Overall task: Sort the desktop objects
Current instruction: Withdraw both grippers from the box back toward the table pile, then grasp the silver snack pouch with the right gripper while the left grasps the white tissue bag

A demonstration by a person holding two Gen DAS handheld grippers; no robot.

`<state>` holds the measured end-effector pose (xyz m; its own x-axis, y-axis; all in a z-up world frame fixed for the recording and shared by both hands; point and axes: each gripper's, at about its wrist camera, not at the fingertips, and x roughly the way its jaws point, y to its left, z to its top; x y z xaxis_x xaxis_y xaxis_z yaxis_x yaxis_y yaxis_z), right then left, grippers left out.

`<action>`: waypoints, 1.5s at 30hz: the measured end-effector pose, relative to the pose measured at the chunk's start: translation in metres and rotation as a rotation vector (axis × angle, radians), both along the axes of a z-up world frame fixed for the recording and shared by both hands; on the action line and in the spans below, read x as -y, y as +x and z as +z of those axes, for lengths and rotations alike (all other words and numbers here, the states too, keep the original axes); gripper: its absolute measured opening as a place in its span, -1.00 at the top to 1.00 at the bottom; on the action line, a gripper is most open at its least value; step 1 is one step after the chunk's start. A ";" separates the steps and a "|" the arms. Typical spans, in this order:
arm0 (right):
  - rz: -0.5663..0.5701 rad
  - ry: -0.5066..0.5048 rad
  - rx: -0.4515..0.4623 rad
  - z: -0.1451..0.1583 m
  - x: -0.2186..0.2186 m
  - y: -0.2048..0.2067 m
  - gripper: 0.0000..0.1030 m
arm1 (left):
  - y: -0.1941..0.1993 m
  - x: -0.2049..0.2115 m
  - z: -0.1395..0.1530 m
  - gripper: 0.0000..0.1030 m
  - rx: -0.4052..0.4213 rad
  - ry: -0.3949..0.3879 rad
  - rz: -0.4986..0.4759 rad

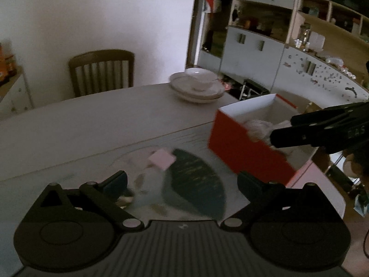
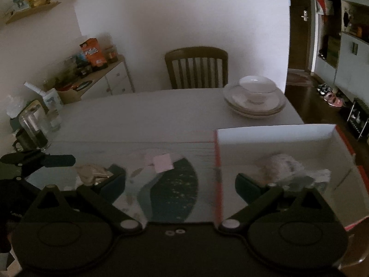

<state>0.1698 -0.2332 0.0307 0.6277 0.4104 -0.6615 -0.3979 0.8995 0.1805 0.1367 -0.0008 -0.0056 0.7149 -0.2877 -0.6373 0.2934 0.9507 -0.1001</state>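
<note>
Left gripper [image 1: 182,182] jaws wide apart, nothing between. Right gripper [image 2: 180,184] jaws spread too, empty, straddling the box's left wall. Table [image 2: 143,113] far half bare, open room up to far edge. Far right corner: plate stack [image 2: 253,108], one footed bowl [image 2: 257,87] on top. One red box [image 2: 276,131], white inside, at right edge, pale crumpled items in it. One pink sticky pad [image 2: 163,163] mid-table on patterned mat [image 2: 170,191]. Keys [image 2: 96,173] near left. One chair [image 2: 197,67] beyond far edge. One glass jar [image 2: 34,127] at left edge.

Red box [image 1: 244,154], white inside; pink pad [image 1: 162,159]; white bowl [image 2: 257,87].
</note>
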 end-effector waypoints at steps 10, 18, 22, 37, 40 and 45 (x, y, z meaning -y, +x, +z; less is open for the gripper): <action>0.055 -0.004 -0.006 -0.006 -0.064 -0.005 -0.98 | -0.005 -0.066 -0.017 -0.98 -0.030 0.022 0.052; 0.116 -0.007 -0.020 -0.014 -0.109 -0.005 -0.98 | -0.003 -0.111 -0.035 -0.98 -0.059 0.059 0.089; 0.147 -0.012 -0.028 -0.019 -0.131 -0.003 -0.98 | 0.001 -0.129 -0.044 -0.98 -0.077 0.087 0.102; 0.220 -0.078 -0.053 -0.055 -0.193 0.007 -0.87 | 0.033 -0.164 -0.091 -0.98 -0.174 0.164 0.027; 0.215 -0.091 -0.083 -0.068 -0.198 0.013 -0.83 | 0.038 -0.165 -0.096 -0.98 -0.185 0.147 0.003; 0.216 -0.111 -0.097 -0.082 -0.210 0.022 -0.78 | 0.047 -0.165 -0.103 -0.98 -0.193 0.120 -0.031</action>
